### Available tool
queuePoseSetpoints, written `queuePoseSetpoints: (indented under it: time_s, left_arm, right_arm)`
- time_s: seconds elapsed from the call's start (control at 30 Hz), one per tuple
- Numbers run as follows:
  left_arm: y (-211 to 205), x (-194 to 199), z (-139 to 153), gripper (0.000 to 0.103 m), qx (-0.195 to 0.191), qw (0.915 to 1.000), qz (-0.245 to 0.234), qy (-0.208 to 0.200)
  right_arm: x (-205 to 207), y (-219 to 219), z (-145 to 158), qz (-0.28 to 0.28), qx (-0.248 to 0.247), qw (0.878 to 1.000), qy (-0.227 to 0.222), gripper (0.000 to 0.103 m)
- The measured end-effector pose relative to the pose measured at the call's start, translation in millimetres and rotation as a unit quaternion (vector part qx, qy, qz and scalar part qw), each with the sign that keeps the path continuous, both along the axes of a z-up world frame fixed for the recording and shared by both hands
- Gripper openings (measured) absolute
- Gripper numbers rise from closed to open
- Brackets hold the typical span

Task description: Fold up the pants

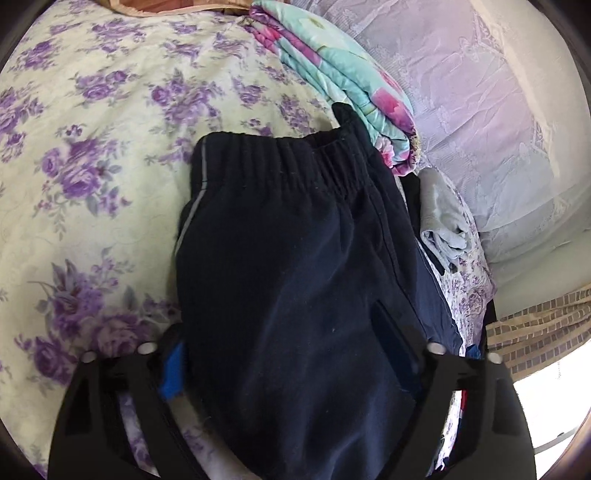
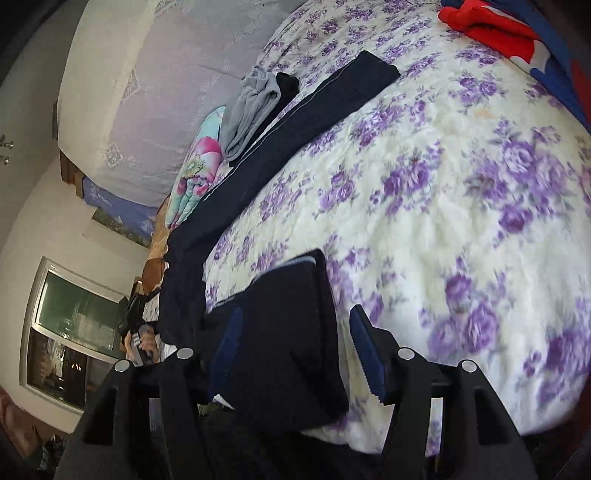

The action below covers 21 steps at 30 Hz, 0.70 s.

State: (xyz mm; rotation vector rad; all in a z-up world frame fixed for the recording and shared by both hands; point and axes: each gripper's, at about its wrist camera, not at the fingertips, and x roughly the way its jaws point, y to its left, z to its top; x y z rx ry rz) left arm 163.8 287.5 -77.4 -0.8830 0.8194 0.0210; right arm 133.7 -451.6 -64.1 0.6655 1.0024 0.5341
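Dark navy pants lie on the floral bedspread with the elastic waistband at the far end. My left gripper straddles them. Its jaws stand wide and the thick cloth bulges up between them, reaching both pads. In the right wrist view the pants run as a long strip along the bed. A folded-back leg end sits inside my right gripper. It rests against the left pad, while the right pad stands apart from it over bare bedspread.
A folded turquoise-and-pink quilt and grey garments lie beside the pants against a lilac lace-covered cushion. Red and blue clothes sit at the bed's far corner. A hand holding a black tool shows near a window.
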Motion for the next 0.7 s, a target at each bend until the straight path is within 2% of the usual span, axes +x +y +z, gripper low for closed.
queuePoseSetpoints:
  time_s: [0.03, 0.1, 0.2, 0.27, 0.33, 0.37, 0.4, 0.43, 0.47, 0.5, 0.57, 0.7]
  left_arm:
    - [-2, 0, -3, 0.049, -0.002, 1.0000, -0.002, 0.000]
    - [2, -2, -12, 0.034, -0.003, 0.9999, 0.009, 0.007]
    - [12, -8, -21, 0.025, -0.040, 0.9990, 0.012, -0.013]
    - [15, -12, -24, 0.024, -0.053, 0.9983, 0.013, -0.020]
    - [14, -12, -25, 0.025, -0.048, 0.9985, 0.013, -0.023]
    - [13, -13, -25, 0.026, -0.046, 0.9986, 0.014, -0.024]
    - [13, -13, -25, 0.026, -0.043, 0.9987, 0.014, -0.025]
    - [13, -14, -25, 0.026, -0.041, 0.9987, 0.014, -0.027]
    - [13, -14, -25, 0.026, -0.041, 0.9986, 0.014, -0.029]
    - [13, -15, -26, 0.026, -0.041, 0.9986, 0.014, -0.031]
    - [14, -15, -26, 0.026, -0.042, 0.9985, 0.013, -0.034]
    - [14, -15, -26, 0.026, -0.041, 0.9985, 0.013, -0.034]
  right_arm:
    - [-12, -1, -2, 0.007, 0.000, 1.000, -0.002, 0.061]
    - [-28, 0, -6, 0.027, -0.003, 1.000, -0.006, 0.061]
    - [-43, 5, -16, 0.043, -0.012, 0.999, -0.004, 0.061]
    - [-44, 8, -25, 0.048, -0.001, 0.999, 0.006, 0.063]
    - [-48, 14, -30, 0.050, -0.008, 0.999, -0.001, 0.062]
    - [-49, 18, -30, 0.051, -0.019, 0.998, -0.009, 0.056]
    - [-49, 22, -29, 0.051, -0.036, 0.998, -0.019, 0.040]
    - [-51, 27, -27, 0.058, -0.060, 0.996, -0.027, 0.034]
    - [-51, 29, -25, 0.058, -0.070, 0.995, -0.032, 0.017]
    - [-53, 28, -20, 0.054, -0.074, 0.995, -0.039, 0.011]
    - [-50, 24, -7, 0.050, -0.049, 0.996, -0.053, 0.009]
    - [-42, 15, 38, 0.034, 0.020, 0.994, -0.107, 0.008]
